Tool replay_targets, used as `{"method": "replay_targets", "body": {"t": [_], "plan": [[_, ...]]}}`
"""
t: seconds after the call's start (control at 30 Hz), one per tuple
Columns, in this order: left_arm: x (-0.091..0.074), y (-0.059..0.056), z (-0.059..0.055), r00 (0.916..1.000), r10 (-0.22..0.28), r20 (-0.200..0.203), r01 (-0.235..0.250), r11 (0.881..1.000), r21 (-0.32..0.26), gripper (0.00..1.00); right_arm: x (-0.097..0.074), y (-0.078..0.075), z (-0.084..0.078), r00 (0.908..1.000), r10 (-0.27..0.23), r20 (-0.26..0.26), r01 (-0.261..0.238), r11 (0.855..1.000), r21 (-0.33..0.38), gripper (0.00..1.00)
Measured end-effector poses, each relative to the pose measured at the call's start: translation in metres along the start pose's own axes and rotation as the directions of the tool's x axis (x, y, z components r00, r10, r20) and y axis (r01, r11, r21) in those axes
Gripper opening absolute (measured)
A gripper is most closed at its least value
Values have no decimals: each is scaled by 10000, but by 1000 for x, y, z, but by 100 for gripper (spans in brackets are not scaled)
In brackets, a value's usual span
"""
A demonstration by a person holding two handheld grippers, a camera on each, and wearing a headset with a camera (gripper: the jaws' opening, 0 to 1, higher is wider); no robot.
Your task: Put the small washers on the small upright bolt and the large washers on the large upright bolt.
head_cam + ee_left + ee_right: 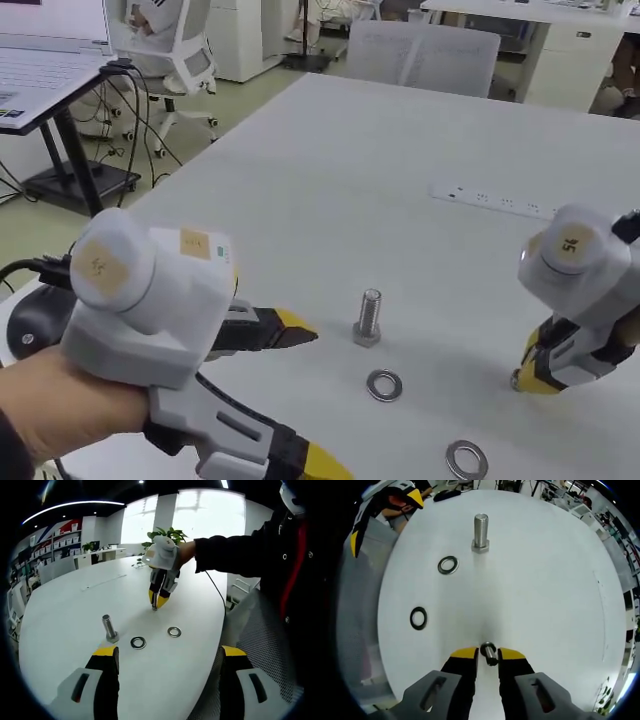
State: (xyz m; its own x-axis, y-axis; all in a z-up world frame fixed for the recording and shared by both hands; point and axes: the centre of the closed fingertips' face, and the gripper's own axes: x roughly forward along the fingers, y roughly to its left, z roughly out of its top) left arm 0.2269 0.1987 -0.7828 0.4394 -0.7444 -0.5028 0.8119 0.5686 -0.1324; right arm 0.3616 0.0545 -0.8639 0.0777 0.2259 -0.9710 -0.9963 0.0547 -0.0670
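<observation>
The right gripper (530, 372) is at the right of the tabletop (420, 170), its fingers clenched on the small bolt (489, 653). The bolt's long axis runs down toward the surface, seemingly head first. The right gripper view shows it almost end-on, and I cannot tell whether its lower end touches the tabletop. The large bolt (368, 318) stands upright on its head near the middle, to the left of the small bolt and well apart from it. Two washers lie flat on its near side: the far washer (384, 384) just beside the large bolt, and the near washer (466, 459) closer in and further right, between the two grippers. The left gripper (169, 655) hovers at the near left with its fingers released and wide apart, grasping nothing. It points right toward the large bolt and the far washer, which lies a little beyond its fingertips. I judge the step in hand to be standing the small bolt on its head, so the axis must be plumb when the fingers let go, or it could tip over. For the washers after that, the left gripper is nearer the far washer and the right gripper nearer the near washer. Both washers look alike in size, so I cannot say which bolt each belongs on
</observation>
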Motion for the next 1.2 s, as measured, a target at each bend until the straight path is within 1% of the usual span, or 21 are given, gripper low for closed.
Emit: {"method": "replay_targets", "body": {"t": [0.23, 0.4, 0.53, 0.7, 0.93, 1.2], "plan": [[0, -1, 0, 10000, -18, 18, 18, 10000, 29, 82, -3, 0, -1, 10000, -87, 33, 87, 10000, 12, 21], [0, -1, 1, 10000, -20, 34, 19, 10000, 54, 82, -5, -1, -1, 9998, -172, 93, 172, 9999, 4, 26], [0, -1, 1, 10000, -23, 41, 22, 10000, 74, 82, -7, -1, -1, 9998, -195, 110, 194, 9998, 11, 27], [0, -1, 1, 10000, -27, 54, 26, 10000, 92, 82, -8, 1, -3, 9997, -200, 137, 199, 9998, 62, 31], [1, -2, 2, 10000, -69, 41, 69, 9999, 124, 82, -10, 2, -7, 9996, -242, 130, 240, 9996, 129, 32], [2, -3, 3, 9999, -111, 26, 110, 9998, 164, 82, -13, 3, -16, 9996, -268, 52, 267, 9993, 250, 32]]}}
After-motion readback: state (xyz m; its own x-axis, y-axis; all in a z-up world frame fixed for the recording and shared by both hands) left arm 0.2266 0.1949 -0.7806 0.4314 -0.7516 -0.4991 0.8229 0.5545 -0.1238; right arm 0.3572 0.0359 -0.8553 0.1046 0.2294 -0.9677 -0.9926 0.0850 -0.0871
